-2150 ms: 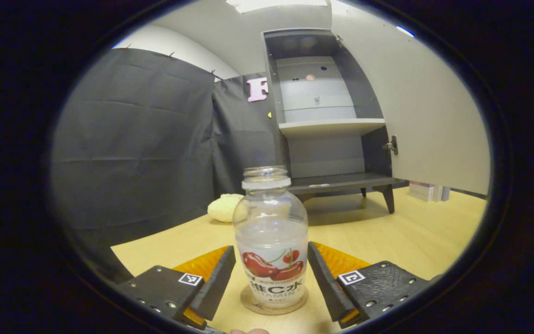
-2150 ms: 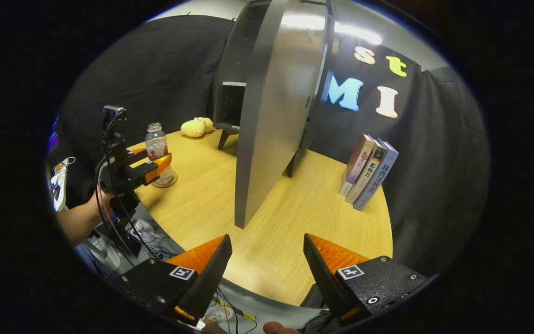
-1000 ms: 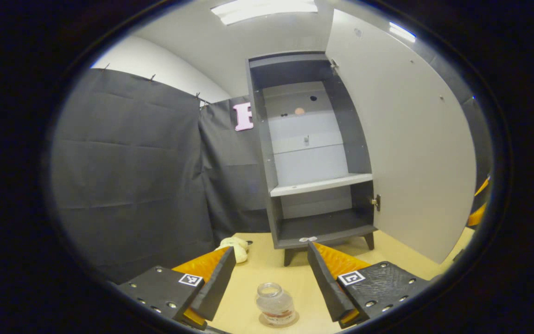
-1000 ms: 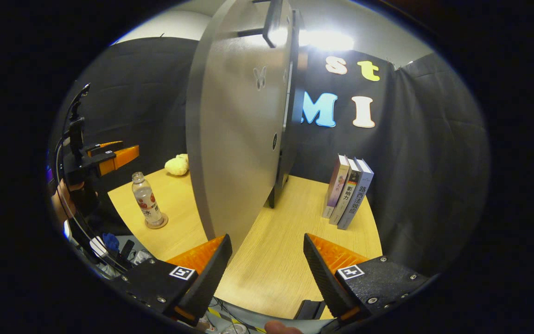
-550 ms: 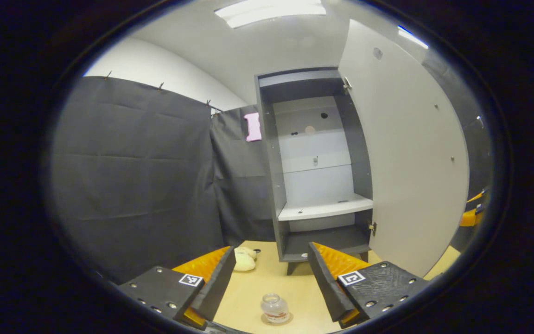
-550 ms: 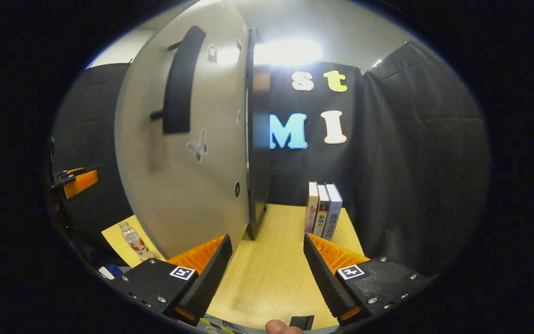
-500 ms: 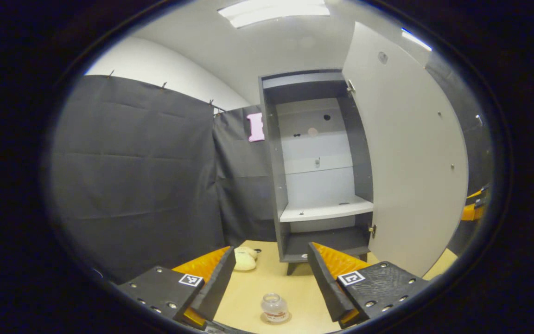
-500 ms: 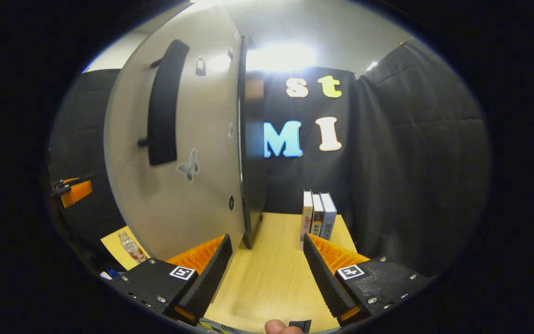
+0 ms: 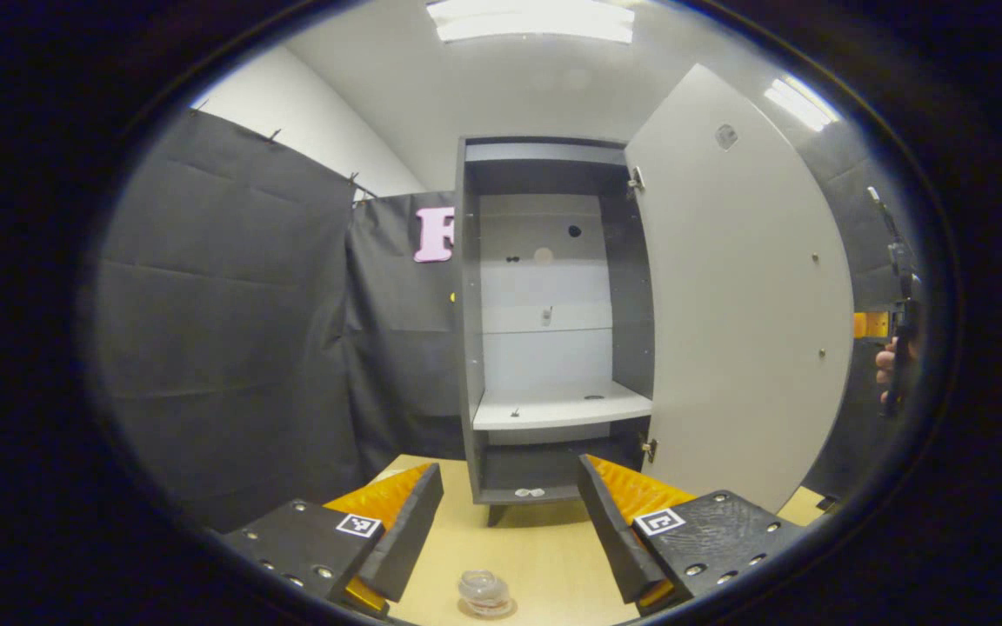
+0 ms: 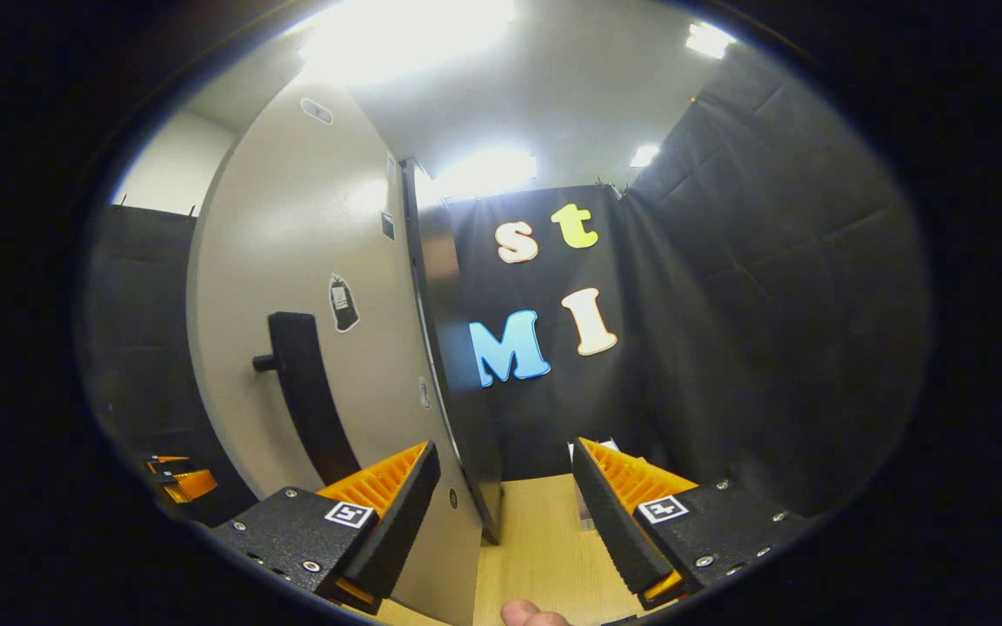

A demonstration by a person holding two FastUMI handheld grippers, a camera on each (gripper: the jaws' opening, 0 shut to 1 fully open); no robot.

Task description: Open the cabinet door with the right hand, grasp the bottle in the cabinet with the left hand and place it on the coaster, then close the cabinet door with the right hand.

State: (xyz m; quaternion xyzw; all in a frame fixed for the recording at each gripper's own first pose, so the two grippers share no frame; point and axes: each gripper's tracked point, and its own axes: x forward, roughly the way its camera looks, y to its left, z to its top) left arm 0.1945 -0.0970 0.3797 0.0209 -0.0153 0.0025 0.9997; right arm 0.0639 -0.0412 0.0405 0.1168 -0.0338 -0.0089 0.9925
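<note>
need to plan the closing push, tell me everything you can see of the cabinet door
The cabinet door is a tall, pale, smooth panel, swung wide open on the cabinet's right side and held by small metal hinges at top and bottom. Its inner face is bare apart from a few small fittings. Its outer face carries a dark vertical handle and small stickers. Nothing touches it; the right gripper is open close to that handle.
</note>
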